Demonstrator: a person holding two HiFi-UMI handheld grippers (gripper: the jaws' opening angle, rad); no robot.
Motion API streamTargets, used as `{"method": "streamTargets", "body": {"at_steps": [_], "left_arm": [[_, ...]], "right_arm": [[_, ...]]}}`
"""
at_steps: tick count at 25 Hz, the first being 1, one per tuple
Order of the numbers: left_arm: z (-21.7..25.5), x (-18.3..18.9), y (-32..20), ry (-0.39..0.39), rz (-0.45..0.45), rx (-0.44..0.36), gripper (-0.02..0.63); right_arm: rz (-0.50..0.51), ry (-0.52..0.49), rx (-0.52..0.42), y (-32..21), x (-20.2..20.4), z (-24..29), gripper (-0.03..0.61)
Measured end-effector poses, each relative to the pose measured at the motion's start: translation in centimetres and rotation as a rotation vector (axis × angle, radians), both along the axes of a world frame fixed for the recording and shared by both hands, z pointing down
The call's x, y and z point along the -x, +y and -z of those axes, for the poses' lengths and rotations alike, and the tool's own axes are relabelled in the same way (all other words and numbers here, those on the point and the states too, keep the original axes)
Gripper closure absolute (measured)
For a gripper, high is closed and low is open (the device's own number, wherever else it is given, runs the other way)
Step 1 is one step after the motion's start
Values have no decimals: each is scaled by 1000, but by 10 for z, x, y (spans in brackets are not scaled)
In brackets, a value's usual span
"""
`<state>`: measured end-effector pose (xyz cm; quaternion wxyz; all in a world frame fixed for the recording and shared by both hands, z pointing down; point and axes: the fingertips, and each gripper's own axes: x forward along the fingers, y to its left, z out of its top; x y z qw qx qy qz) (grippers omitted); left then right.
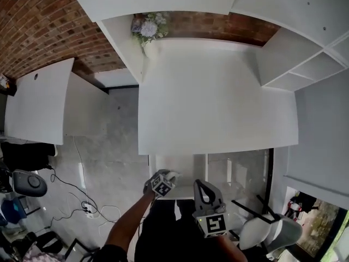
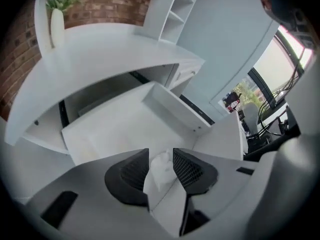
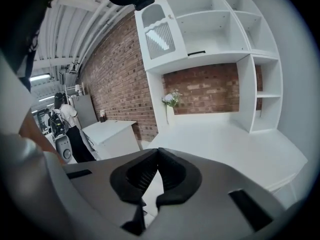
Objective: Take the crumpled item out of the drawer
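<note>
Between wide-apart jaws of left tongs point(image 2: 160, 155): crumpled item point(image 2: 162, 172), unclamped; open drawer point(image 2: 112, 129) beyond. Right tongs point(image 3: 158, 155) closed, empty.

Between your left gripper point(image 2: 161, 151)'s parted jaws, the crumpled white tissue wad point(image 2: 161, 171) shows only in part: its lower edge slips behind the left pad. From your head, the white drawer point(image 1: 182, 165) just ahead of that gripper sits mostly tucked under the white desk top point(image 1: 218, 108), and the wad is too small to pick out. Far left of your right gripper point(image 3: 156, 151), a person in a white top point(image 3: 67, 115) is tiny, feet cut off by the gripper's body.
</note>
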<state>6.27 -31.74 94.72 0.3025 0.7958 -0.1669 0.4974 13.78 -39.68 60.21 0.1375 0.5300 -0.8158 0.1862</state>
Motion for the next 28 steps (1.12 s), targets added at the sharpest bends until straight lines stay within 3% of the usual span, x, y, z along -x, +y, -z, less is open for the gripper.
{"method": "streamTargets", "body": {"at_steps": [4,11,16,22,28], "left_arm": [[-53,-3,12,-57,-49,87,442],[-111,6,25,-128,-44,184,447],[-124,9,24,-132,30,210,528],[-90,6,8,-97,43,114,546],[23,11,-6,-19,206,-84,552]], "right_arm": [[-17,4,51,-12,-1,-26,565],[-21,4,91,-15,1,-48,565],[-40,10,121,-6,0,-55,565],[-44,31,90,7,-14,-44,565],[-19,23,6,40,-28,2,565]]}}
